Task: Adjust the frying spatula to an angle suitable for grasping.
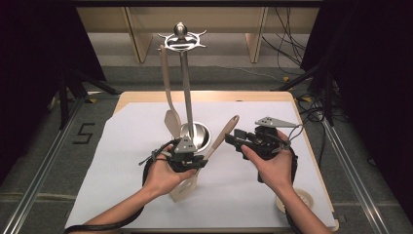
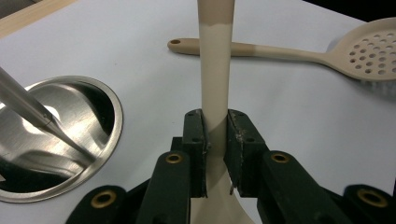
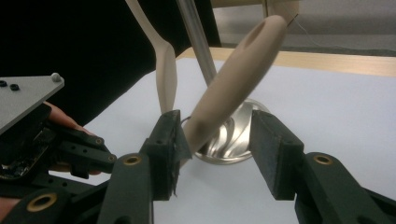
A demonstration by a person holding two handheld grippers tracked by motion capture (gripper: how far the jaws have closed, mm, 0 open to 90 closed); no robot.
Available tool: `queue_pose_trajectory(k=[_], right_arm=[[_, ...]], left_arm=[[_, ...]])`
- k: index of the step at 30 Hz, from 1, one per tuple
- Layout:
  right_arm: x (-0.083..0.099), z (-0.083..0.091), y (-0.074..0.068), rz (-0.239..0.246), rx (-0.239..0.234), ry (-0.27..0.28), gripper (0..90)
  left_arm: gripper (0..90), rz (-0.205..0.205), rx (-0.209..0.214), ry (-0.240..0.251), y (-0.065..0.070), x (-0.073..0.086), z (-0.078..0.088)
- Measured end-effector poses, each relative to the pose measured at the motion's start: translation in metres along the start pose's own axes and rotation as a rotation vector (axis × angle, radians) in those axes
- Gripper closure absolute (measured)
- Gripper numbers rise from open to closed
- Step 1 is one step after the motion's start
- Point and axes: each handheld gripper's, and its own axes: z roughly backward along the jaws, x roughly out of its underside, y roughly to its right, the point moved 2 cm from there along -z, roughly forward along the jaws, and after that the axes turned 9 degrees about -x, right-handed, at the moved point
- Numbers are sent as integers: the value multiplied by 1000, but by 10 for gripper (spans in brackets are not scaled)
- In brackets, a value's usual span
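A beige turner (image 1: 220, 138) is tilted over the white sheet, its head (image 1: 185, 191) low at the front and its handle tip up to the right. My left gripper (image 1: 196, 163) is shut on the turner's handle (image 2: 215, 74) just above the head, and both pads press on it (image 2: 215, 135). My right gripper (image 1: 234, 139) stands open around the upper end of that handle (image 3: 233, 84). The handle lies close against one pad and well apart from the other. A second beige turner (image 1: 168, 95) hangs from the metal utensil stand (image 1: 186, 83).
The stand's round steel base (image 1: 203, 141) sits just behind the left gripper (image 2: 70, 140). A beige perforated skimmer (image 2: 369, 51) lies flat on the white sheet. The wooden table edge (image 1: 311, 146) runs along the right. Black drapes flank the table.
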Motion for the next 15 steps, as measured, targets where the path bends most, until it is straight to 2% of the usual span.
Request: queue_pose_trajectory(k=[1,2,3,4,5,6,7,8,9,13,15], right_arm=[[0,-3,-2,-22,10,5,548],[0,-3,-2,-22,10,5,548],[-1,-4,0,6,4,6,549],[-2,-5,0,-2,3,6,551],[-2,-5,-2,-31,4,4,553],[-3,-6,0,-10,-1,12,556],[-4,-6,-1,-24,3,15,561],[-5,-6,-1,-14,5,18,565],[-6,-7,0,-9,12,21,568],[-9,-6,-1,2,27,10,622],[-9,-6,-5,-52,16,20,636]], left_arm=[[777,28,10,5,2,0,-1],[777,23,11,5,2,0,0],[777,-6,6,4,1,-1,0],[777,24,12,7,4,-1,0],[777,12,10,8,4,-2,0],[776,-8,10,8,4,-3,0],[776,18,8,5,6,-3,0],[776,5,14,6,5,-3,0],[776,7,5,3,6,-4,0],[775,-2,12,22,7,-6,0],[775,-5,16,29,8,-7,0]])
